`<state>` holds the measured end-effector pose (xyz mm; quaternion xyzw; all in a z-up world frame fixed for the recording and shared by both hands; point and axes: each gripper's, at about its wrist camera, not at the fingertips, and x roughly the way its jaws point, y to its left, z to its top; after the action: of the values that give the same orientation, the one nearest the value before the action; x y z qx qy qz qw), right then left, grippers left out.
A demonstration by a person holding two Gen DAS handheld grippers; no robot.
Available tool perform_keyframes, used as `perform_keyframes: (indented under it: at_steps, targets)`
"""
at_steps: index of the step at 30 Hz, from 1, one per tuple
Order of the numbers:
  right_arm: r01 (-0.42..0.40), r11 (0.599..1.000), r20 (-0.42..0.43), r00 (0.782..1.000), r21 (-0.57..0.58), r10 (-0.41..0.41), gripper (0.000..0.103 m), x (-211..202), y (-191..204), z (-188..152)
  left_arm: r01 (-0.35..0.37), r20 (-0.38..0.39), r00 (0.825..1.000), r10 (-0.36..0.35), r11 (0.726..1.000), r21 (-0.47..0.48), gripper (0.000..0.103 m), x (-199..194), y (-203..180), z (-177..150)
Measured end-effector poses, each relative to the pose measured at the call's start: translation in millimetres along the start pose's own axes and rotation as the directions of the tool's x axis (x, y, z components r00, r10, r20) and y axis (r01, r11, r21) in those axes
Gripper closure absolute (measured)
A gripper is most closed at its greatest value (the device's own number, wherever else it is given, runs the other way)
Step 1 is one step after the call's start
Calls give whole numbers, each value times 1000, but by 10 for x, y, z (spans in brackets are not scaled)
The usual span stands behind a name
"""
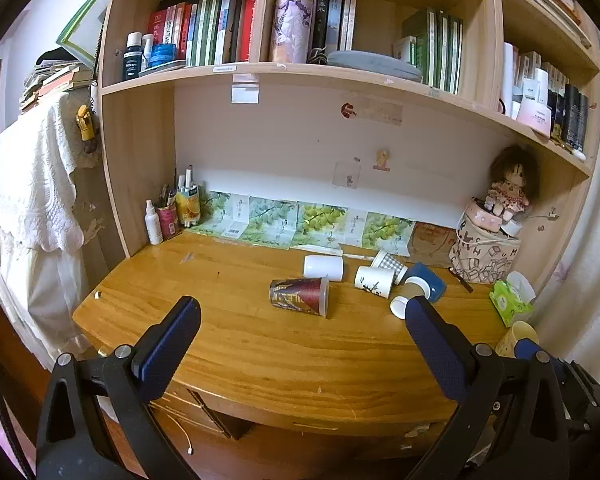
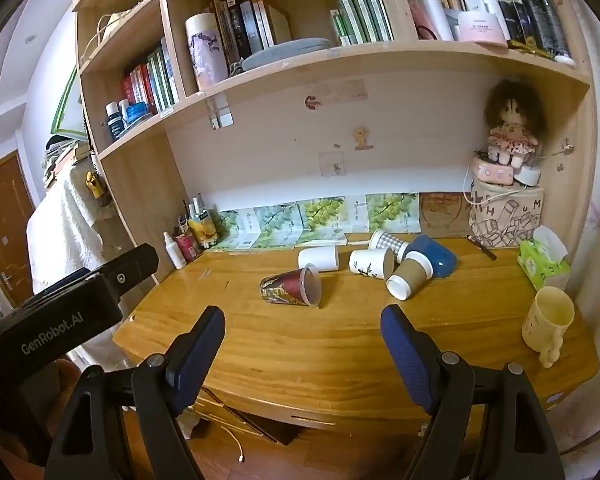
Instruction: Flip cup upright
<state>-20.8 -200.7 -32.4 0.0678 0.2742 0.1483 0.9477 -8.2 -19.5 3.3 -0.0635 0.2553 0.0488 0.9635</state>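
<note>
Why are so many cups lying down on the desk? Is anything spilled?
Six cups lie tipped on the wooden desk: a dark red patterned plastic cup, a plain white cup, a white cup with a twig drawing, a checkered cup, a brown paper cup and a blue cup. Nothing looks spilled.

Both fisheye views are bright and evenly lit by soft daylight. A pale glare sheens the front of the wooden desk [image 1: 260, 344], strongest at its curved near edge. Shadows under the shelf [image 2: 340, 60] are faint. Straight lines bow heavily toward the edges, and black vignette fills the corners. The centre is sharp; the rims soften, with slight colour fringing.
</note>
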Motion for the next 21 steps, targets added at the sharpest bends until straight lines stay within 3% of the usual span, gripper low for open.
perform_keyframes:
  at_steps: [12,21]
  targets:
    - [-63,998,-81,995,23,65,22,37,-278,-92,-62,-68,996,60,998,-27,1,-43,-160,-212]
    - [-90,996,-81,993,18,91,22,87,-396,-80,-101,-87,991,97,994,-50,1,-17,-206,-294]
